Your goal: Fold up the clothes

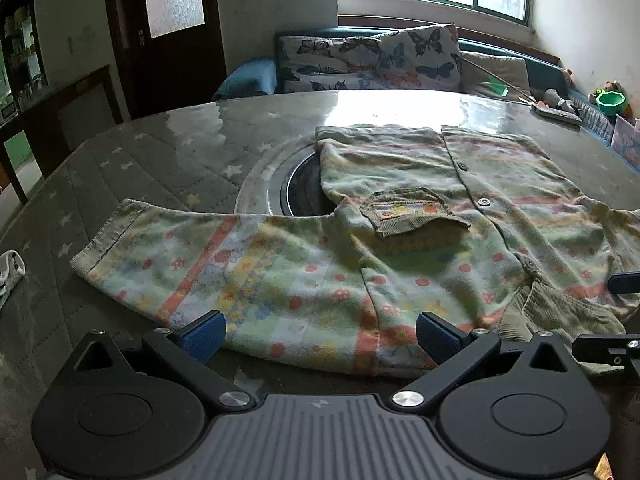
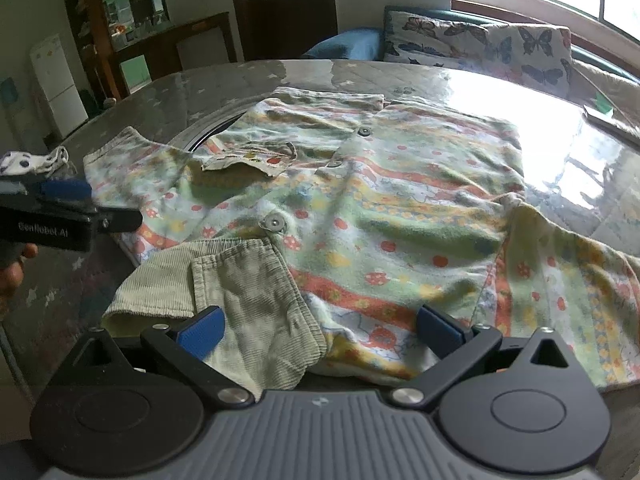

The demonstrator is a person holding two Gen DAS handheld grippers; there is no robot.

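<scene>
The shirt (image 2: 360, 208) lies spread flat on the table (image 1: 160, 152). Our left gripper (image 1: 318, 334) and right gripper (image 2: 318, 330) hover spread-fingered at its near edge; we should pinch one layer, then lift evenly.

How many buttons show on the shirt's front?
3 on the shirt. One button nearest the far hem, one mid-placket beside the pocket, one near the corduroy collar. Folds may hide others.
</scene>
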